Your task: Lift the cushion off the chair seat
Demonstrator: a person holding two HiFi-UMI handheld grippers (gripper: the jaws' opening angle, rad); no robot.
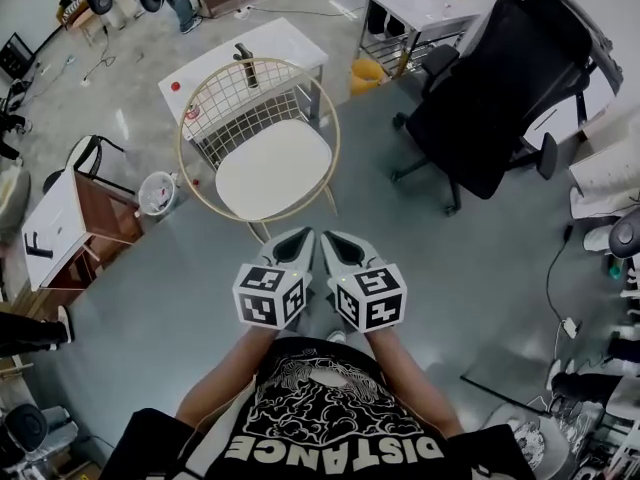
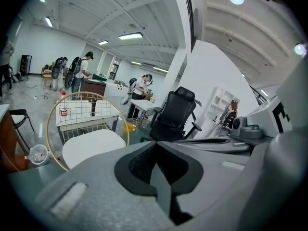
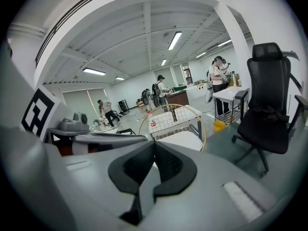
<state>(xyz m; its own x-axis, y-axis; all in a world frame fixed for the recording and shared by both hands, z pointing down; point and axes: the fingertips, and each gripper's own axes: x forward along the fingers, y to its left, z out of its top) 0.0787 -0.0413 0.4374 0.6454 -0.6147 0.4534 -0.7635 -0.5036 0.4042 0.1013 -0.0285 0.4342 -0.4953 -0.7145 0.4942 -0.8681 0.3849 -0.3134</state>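
A white cushion (image 1: 273, 168) lies on the seat of a round gold wire-frame chair (image 1: 208, 88). It also shows in the left gripper view as a pale cushion (image 2: 91, 146) and in the right gripper view as a small white cushion (image 3: 184, 140). My left gripper (image 1: 296, 238) and right gripper (image 1: 333, 240) hang side by side just short of the chair's near rim, both pointing at it. Both are shut with nothing between the jaws. Neither touches the cushion.
A black office chair (image 1: 500, 88) stands to the right. A white table (image 1: 275, 43) with a red-capped bottle (image 1: 176, 86) sits behind the wire chair. A wooden side table (image 1: 60, 223) and a small bin (image 1: 157, 192) are at the left. People work at the far benches.
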